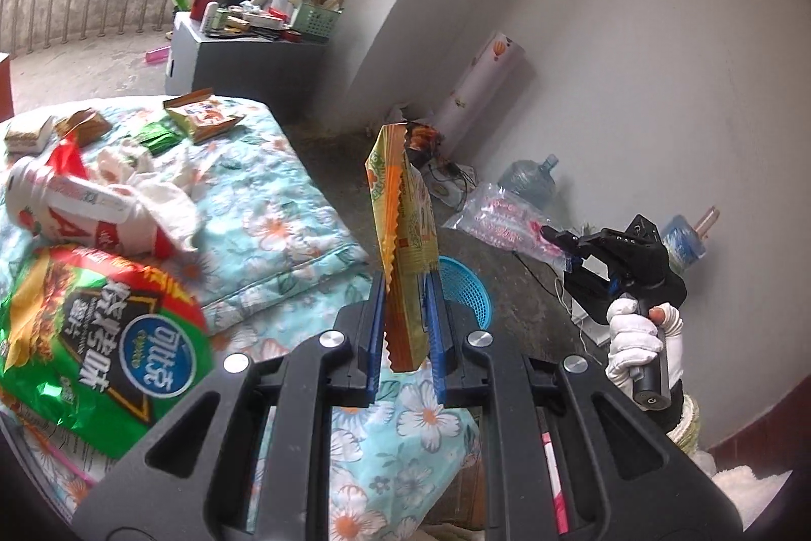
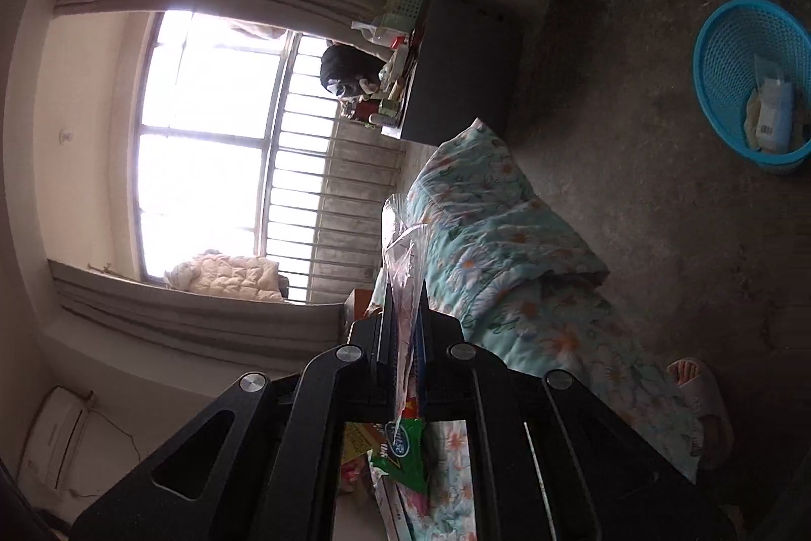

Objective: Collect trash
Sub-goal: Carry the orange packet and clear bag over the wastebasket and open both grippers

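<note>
left gripper (image 1: pixel 405 318) clamped on a yellow snack wrapper (image 1: pixel 403 231), blue basket (image 1: pixel 469 287) just beyond it, right gripper (image 2: pixel 404 323) pinching what looks like a clear plastic bag (image 2: pixel 403 247)

wrappers (image 1: pixel 101 338) on quilt (image 1: pixel 284 206), basket (image 2: pixel 750 84) on floor (image 2: pixel 633 135)

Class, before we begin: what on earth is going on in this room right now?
A person is clearing snack rubbish off a bed covered by a floral turquoise quilt. The left gripper is shut on a yellow-orange foil snack wrapper, held upright; the right gripper pinches a clear plastic bag with pink print. A round blue mesh basket on the concrete floor already holds some litter. A big green crisp bag and other wrappers remain on the quilt.
</note>
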Motion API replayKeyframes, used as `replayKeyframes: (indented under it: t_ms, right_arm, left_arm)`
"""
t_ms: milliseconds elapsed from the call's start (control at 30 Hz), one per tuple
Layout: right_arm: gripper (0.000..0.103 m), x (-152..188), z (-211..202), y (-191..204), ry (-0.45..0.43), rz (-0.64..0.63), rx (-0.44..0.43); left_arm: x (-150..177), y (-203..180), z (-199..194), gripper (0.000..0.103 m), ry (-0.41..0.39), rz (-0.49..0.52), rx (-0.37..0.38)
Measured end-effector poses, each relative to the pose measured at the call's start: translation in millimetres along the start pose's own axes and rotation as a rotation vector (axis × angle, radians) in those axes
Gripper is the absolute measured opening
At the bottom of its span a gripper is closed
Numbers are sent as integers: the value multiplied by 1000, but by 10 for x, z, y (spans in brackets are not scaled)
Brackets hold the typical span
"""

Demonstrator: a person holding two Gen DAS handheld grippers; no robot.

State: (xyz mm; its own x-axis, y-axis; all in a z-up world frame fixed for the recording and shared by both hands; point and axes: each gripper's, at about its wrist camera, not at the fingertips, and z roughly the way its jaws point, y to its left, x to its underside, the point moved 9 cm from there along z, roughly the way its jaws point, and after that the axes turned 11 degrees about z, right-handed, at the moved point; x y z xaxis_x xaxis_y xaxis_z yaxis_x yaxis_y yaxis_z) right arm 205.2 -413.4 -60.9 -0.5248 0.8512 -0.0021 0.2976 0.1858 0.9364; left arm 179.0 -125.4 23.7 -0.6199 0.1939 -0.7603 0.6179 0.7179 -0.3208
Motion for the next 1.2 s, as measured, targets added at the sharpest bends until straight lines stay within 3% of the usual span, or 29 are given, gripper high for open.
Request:
replayKeyframes:
  t_ms: [233,400,733,1033,1100,1133,1167,1200]
  right_arm:
    - [6,-472,-782,-633,-226,-16,131]
    - [6,-754,-1100,-1092,-304,45,173]
    - [6,-1314,-997,-1927,-385,173,286]
    - [6,-1975,-809,-2636,-421,295,377]
    - [10,-2119,-719,-2754,-420,317,384]
    - [10,-2188,-664,-2822,-420,328,387]
    - [21,-2253,-589,-2891,-413,331,387]
    - [40,-2317,-477,-2998,-384,333,402]
  left_arm:
    - [-241,-772,880,14,110,152,74]
    - [-214,-1216,1707,14,222,220,109]
    - [38,-1641,3319,14,414,299,127]
    - [196,-1666,4353,14,510,298,111]
    - [239,-1660,4566,14,526,274,119]
    - [278,-1651,4683,19,545,254,132]
    - [332,-1635,4784,32,574,233,141]
    - [365,-1604,4882,38,591,211,139]
